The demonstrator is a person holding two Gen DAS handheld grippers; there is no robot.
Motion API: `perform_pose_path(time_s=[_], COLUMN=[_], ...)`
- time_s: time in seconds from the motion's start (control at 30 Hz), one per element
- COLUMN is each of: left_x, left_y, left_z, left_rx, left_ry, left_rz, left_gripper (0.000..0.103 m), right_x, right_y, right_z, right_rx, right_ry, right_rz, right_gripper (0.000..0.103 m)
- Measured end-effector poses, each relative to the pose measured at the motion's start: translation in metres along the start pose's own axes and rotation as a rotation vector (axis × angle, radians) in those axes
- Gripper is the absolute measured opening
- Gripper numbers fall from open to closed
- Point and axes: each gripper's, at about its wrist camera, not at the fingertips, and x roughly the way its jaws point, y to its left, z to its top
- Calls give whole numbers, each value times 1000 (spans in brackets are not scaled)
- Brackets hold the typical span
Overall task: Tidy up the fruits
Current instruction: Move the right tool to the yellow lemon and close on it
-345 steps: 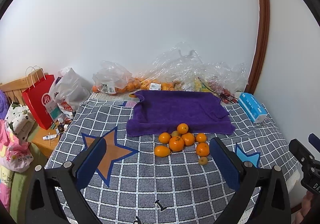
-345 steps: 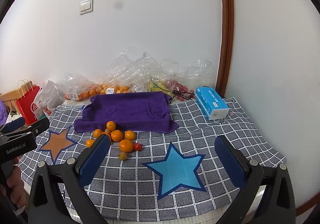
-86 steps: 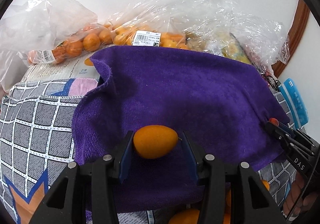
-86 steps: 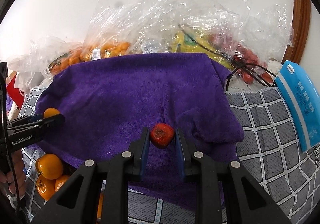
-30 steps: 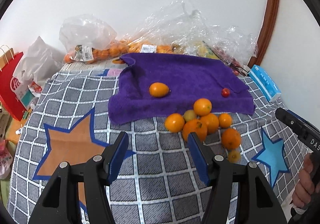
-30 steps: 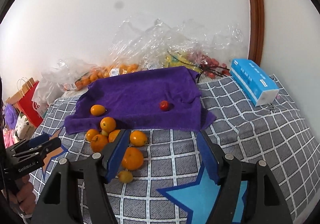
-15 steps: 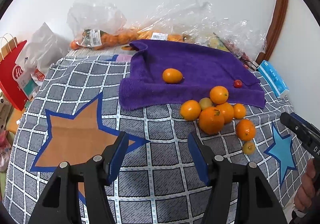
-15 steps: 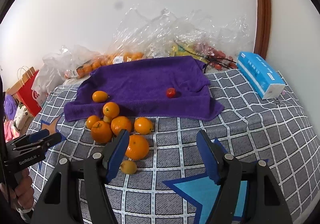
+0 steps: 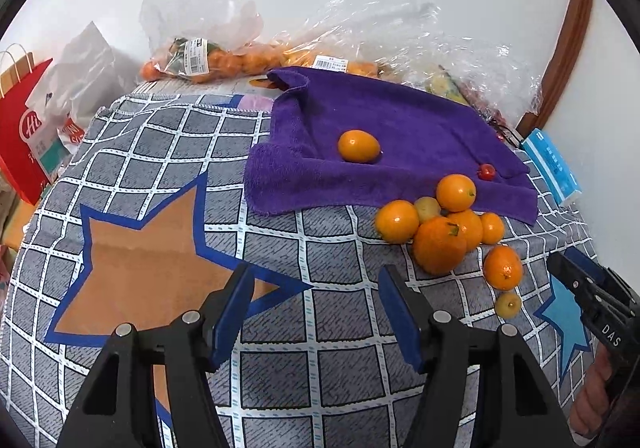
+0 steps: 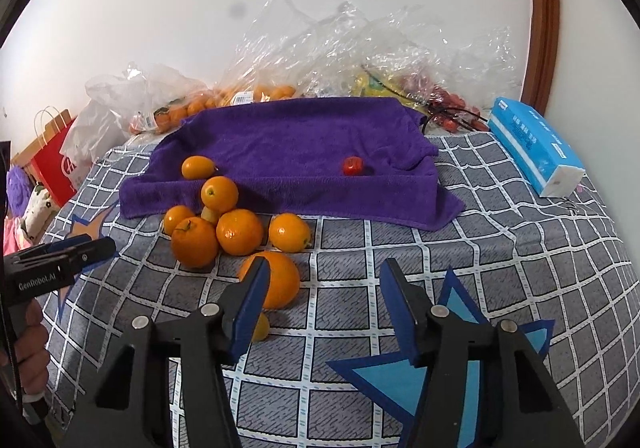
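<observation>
Your right claw point(image 10: 320, 304) hangs wide open with nothing in it above the checked cloth point(image 10: 520, 248), its left finger point(image 10: 246, 312) in front of a big orange point(image 10: 280, 280). A heap of oranges point(image 10: 224, 224) lies just beside the purple towel point(image 10: 292, 156), which carries one oval orange fruit point(image 10: 198, 167) and a small red fruit point(image 10: 352, 165).

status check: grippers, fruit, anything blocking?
Left gripper and right gripper open, empty. Oval orange fruit and small red fruit on purple towel; orange pile on checked cloth. Nothing blocking.
</observation>
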Motion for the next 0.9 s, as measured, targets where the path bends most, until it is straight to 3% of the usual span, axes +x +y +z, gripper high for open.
perform_pose_path(time_s=[0.33, 0.77, 0.9], left_x=[10, 11, 10], left_y=[1, -3, -3], left_z=[2, 4, 2], left_rx=[1, 12, 14], left_ry=[21, 33, 38], left_rz=[4, 4, 6], left_gripper=[63, 64, 64], right_x=[11, 15, 22], right_y=[-3, 26, 30], right_z=[-7, -20, -26], right_rx=[14, -47, -52], right_ry=[32, 74, 109], right_rz=[42, 149, 145], right_gripper=[49, 48, 42])
